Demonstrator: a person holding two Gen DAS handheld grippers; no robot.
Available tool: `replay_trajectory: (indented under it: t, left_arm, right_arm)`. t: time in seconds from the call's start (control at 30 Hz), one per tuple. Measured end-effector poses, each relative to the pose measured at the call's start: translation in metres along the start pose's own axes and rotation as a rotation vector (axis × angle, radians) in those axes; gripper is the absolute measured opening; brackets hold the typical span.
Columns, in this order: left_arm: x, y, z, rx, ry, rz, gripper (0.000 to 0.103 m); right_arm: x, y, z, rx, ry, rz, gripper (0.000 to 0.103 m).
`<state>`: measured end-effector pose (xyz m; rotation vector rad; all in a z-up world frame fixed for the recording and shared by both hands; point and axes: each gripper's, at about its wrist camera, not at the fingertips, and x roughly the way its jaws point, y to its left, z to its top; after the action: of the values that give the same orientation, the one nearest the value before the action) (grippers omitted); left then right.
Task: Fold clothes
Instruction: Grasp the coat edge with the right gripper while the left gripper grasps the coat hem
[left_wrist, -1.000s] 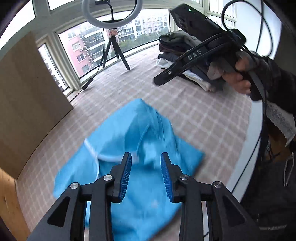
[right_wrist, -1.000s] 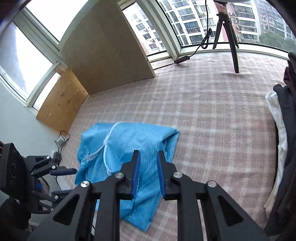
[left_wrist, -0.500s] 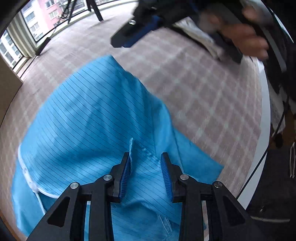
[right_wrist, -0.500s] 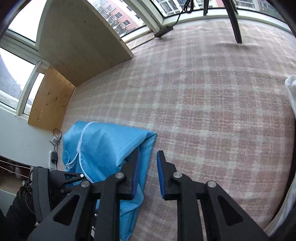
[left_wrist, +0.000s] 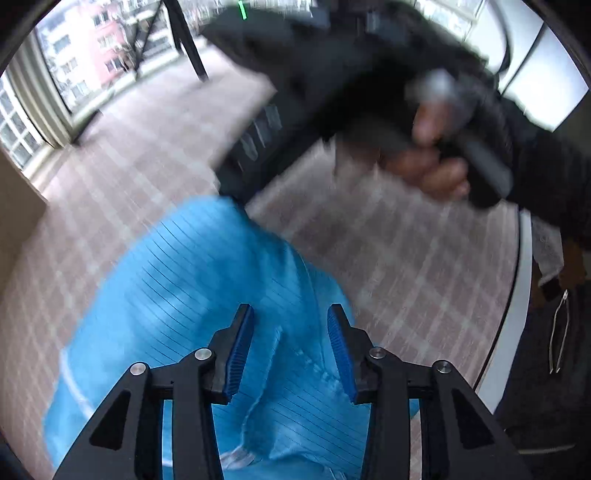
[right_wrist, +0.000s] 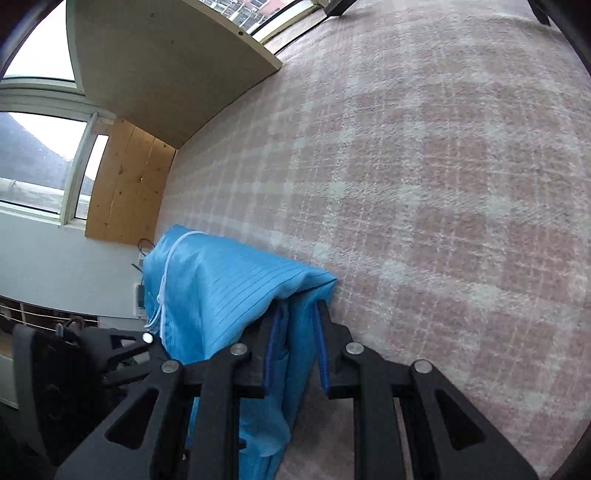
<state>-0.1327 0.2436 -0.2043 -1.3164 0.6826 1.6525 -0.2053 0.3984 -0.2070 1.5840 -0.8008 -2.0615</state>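
A light blue pinstriped garment (left_wrist: 192, 280) with a white zip (right_wrist: 166, 273) lies crumpled on the pink plaid cover (right_wrist: 424, 184). My left gripper (left_wrist: 290, 310) points steeply down just above the garment's middle. Its jaws are opening, and the cloth lies under them, not pinched. My right gripper (right_wrist: 300, 306) hovers at the garment's (right_wrist: 229, 284) right folded corner. Its blue pads stand a narrow gap apart with the cloth's edge showing behind them. In the left wrist view the right gripper's body is a black blur (left_wrist: 295, 110), held by a hand (left_wrist: 432, 170).
A tan board (right_wrist: 166, 62) and a pine panel (right_wrist: 125, 184) stand along the cover's far left side, under the windows. A black tripod leg (left_wrist: 184, 40) rests on the cover at the back. The surface's white rim (left_wrist: 517, 295) runs along the right, beside the person's dark clothing.
Both grippers have come down close to the blue garment. The left one tipped more steeply down and its jaws widened a little. The right one came to the garment's corner.
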Motion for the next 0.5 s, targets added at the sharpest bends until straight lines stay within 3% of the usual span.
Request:
replay_trajectory:
  t: [0.03,0.1,0.23,0.33,0.43,0.5]
  left_arm:
    - [0.01,-0.003,-0.005,0.019,0.03,-0.001,0.039]
    - [0.011,-0.01,-0.01,0.058,0.015,0.003,0.041]
    - [0.006,-0.007,-0.012,0.04,0.006,-0.032,0.043]
    - [0.004,-0.014,-0.015,0.067,0.004,-0.018,0.046]
    - [0.001,-0.019,-0.017,0.08,0.006,-0.027,0.052]
    - [0.001,-0.016,-0.018,0.093,0.013,-0.036,0.052]
  right_arm:
    - [-0.004,0.0,0.002,-0.012,-0.033,-0.054,0.015]
    - [-0.015,-0.001,0.009,-0.039,-0.091,-0.146,0.012]
    - [-0.044,0.012,0.012,-0.092,-0.157,-0.108,0.012]
    - [-0.041,0.038,0.004,-0.179,-0.078,0.013,0.012]
    - [-0.012,0.054,-0.003,-0.255,0.027,-0.029,0.012]
    - [0.009,0.05,-0.002,-0.273,0.064,-0.125,0.012]
